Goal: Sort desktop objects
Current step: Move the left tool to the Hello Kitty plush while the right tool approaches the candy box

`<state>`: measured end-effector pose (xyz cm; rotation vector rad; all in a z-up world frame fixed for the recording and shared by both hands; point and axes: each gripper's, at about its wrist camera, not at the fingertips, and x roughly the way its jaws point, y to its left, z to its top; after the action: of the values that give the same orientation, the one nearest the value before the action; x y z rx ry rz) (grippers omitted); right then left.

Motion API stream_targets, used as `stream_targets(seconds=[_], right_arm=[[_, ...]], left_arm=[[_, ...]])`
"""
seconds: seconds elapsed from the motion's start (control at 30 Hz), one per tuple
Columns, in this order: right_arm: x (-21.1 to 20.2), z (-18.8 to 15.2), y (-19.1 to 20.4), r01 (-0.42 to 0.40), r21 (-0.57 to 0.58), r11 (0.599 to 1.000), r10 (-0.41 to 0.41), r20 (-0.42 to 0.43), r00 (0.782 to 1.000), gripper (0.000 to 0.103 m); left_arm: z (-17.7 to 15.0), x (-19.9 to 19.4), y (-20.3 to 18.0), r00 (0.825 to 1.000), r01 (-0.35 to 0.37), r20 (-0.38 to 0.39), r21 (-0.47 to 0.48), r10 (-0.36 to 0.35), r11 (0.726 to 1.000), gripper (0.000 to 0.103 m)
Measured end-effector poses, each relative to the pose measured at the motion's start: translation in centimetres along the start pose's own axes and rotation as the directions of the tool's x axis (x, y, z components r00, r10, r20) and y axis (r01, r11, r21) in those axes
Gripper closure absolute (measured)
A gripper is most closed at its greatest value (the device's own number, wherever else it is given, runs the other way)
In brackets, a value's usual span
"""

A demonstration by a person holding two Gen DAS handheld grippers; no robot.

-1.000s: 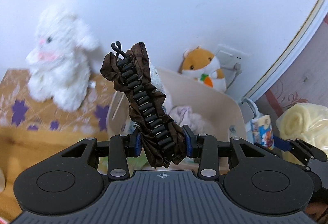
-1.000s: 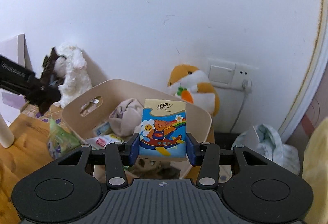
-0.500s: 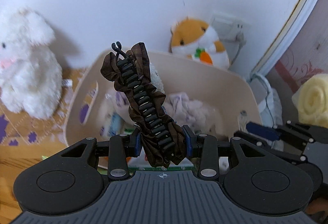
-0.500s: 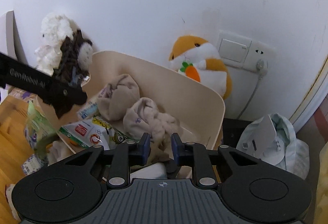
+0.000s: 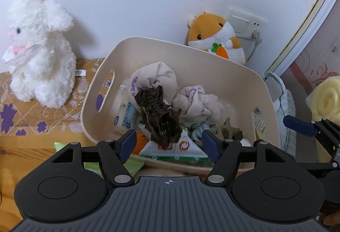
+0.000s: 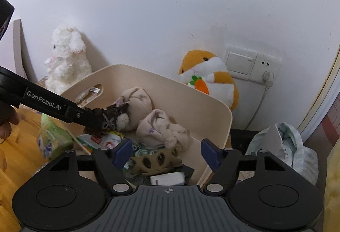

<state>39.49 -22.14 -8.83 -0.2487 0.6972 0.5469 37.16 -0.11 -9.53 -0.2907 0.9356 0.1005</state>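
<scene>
A beige bin (image 5: pixel 212 66) stands against the wall and holds rolled pale cloths (image 5: pixel 157 77), snack packets and other small items. A brown fabric hair clip (image 5: pixel 159 117) lies in the bin, free of my left gripper (image 5: pixel 169 143), which is open just above the bin's near rim. My right gripper (image 6: pixel 166 154) is open and empty over the bin's near right corner (image 6: pixel 221 123). The left gripper's arm (image 6: pixel 55 106) reaches into the bin in the right wrist view, next to the clip (image 6: pixel 110 115).
A white plush rabbit (image 5: pixel 40 51) sits left of the bin on a patterned cloth. An orange hamster plush (image 5: pixel 216 38) leans on the wall behind it by a wall socket (image 5: pixel 248 21). A green packet (image 6: pixel 53 138) lies at the bin's left. A crumpled bag (image 6: pixel 284 147) is at the right.
My left gripper opened and the brown hair clip dropped into the bin. My right gripper let go of the tissue pack earlier and now stands open over the bin.
</scene>
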Motion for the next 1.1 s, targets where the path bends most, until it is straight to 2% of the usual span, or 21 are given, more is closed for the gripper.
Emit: stream_targets(seconds=[0.13,0.2,0.23,0.4,0.5,0.8,0.97,1.1], right_arm=[[-1.2,-0.4,1.2,-0.014,-0.006,1.000,0.015,0.006,1.000,0.023],[-1.8,-0.8,1.9,-0.020,-0.013,1.000,0.021,0.005,1.000,0.013],[-2.1,-1.1,2.4,-0.023,-0.019,1.000,0.023,0.007,1.000,0.012],[-3.3,-2.8,4.9,-0.051,-0.047,0.998,0.051,-0.015,0.999,0.010],[-3.8,-4.0,6.6,-0.054,-0.067,0.996,0.051,-0.042,0.998,0.000],[-3.8,-8.0,11.0,-0.104,-0.126,0.987,0.085,-0.148,0.985,0.000],[-3.4,-9.9,12.4,-0.113,-0.137,0.984,0.083,-0.203,0.976,0.000],[-2.9,-11.3,13.0,-0.106,-0.144,0.984,0.070,-0.237,0.969,0.000]], left_arm=[[-1.4,-1.4,0.9,1.000,-0.005,-0.004,0.014,0.005,1.000,0.032],[-2.2,-2.0,1.4,1.000,-0.022,-0.004,0.015,0.022,1.000,0.031],[-2.6,-2.4,1.8,1.000,-0.026,-0.010,0.008,0.026,1.000,0.031],[-5.3,-3.5,3.7,0.999,-0.028,-0.045,-0.004,0.027,1.000,0.031],[-7.1,-4.0,4.6,0.997,-0.029,-0.068,0.012,0.029,1.000,0.030],[-11.6,-4.4,6.9,0.982,0.003,-0.188,0.045,0.005,0.999,0.030],[-13.5,-4.3,7.4,0.973,0.020,-0.230,-0.009,-0.021,1.000,0.030],[-14.8,-4.0,7.8,0.967,0.016,-0.251,-0.103,-0.041,0.995,0.029]])
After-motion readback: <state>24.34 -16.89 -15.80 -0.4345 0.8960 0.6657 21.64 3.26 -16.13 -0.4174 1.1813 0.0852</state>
